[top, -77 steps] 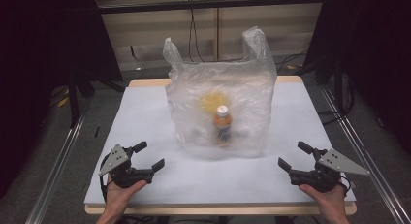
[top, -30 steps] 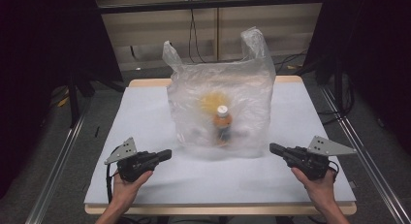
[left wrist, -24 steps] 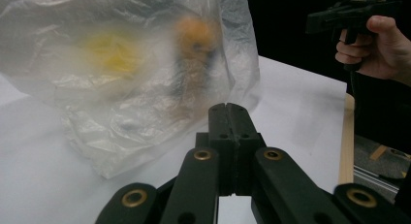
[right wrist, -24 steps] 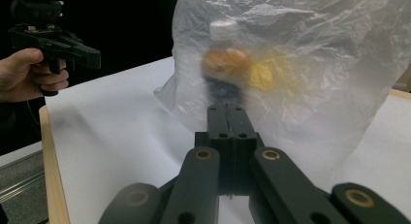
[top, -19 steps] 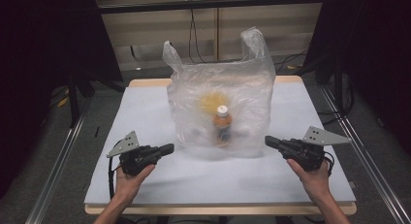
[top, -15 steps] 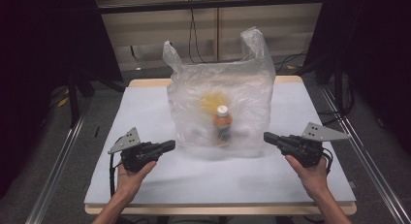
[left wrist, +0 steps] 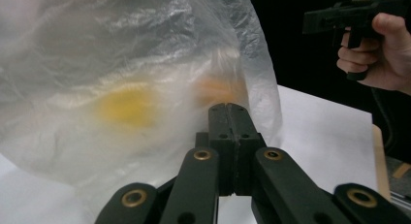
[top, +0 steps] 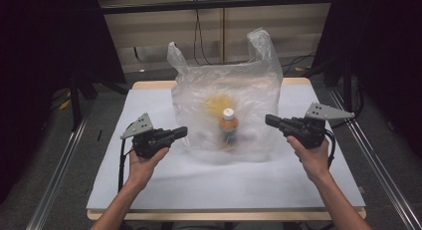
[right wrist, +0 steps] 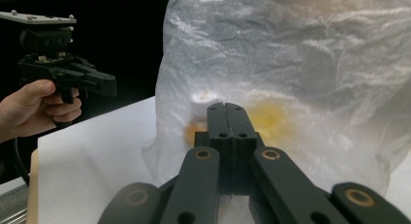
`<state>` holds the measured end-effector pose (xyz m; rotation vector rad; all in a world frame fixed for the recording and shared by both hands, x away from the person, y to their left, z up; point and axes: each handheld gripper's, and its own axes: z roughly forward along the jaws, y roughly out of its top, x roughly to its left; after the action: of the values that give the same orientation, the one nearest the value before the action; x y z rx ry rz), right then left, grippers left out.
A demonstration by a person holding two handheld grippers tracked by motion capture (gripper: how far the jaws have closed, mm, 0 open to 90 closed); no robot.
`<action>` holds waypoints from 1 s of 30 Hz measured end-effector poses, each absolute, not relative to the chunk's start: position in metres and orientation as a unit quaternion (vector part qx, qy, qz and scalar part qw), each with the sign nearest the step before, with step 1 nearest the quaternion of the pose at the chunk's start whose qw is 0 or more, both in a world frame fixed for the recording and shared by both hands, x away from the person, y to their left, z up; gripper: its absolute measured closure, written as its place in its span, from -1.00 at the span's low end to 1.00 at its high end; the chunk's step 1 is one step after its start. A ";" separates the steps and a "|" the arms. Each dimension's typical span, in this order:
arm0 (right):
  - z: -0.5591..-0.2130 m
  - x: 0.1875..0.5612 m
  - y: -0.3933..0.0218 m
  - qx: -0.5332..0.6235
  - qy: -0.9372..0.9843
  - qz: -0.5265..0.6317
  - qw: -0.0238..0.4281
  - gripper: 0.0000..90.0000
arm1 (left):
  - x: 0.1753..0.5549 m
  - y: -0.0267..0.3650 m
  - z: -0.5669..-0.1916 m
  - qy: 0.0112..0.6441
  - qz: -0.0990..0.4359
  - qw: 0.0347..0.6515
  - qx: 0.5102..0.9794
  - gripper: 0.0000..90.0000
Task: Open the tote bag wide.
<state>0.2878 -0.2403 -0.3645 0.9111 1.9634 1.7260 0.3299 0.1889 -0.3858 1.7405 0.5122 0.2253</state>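
Since earlier, your left gripper (top: 180, 133) and right gripper (top: 271, 121) closed in on the plastic bag (top: 224, 90), jaws pressed together and empty; next, spread them to pinch its sides.

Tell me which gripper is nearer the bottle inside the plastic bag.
Right, narrowly. The right gripper points at the bottle from the bag's right edge. The left gripper sits off the bag's left side, slightly farther away. Both are shut and hold nothing.

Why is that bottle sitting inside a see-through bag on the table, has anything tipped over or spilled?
Nothing stands out. The plastic bag stands on the table with its handles up, and the bottle inside stands upright, cap on. A yellow thing behind it is too blurred to name. No spill shows.
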 end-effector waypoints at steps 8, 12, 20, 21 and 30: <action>-0.353 0.309 -0.231 0.313 0.717 0.598 0.177 1.00 | 0.352 0.179 -0.369 0.220 0.102 0.615 0.751 0.99; -0.345 0.316 -0.228 0.312 0.713 0.603 0.176 1.00 | 0.359 0.173 -0.359 0.216 0.100 0.617 0.750 1.00; -0.326 0.337 -0.217 0.304 0.709 0.610 0.180 1.00 | 0.373 0.167 -0.344 0.218 0.101 0.627 0.740 1.00; -0.323 0.340 -0.215 0.304 0.710 0.609 0.180 1.00 | 0.375 0.166 -0.341 0.219 0.104 0.627 0.740 1.00; -0.300 0.370 -0.202 0.307 0.719 0.596 0.185 1.00 | 0.397 0.162 -0.317 0.224 0.113 0.633 0.732 1.00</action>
<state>0.3703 -0.2016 -0.3000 0.8645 2.0258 1.6783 0.3970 0.1618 -0.3171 1.6739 0.5117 0.2591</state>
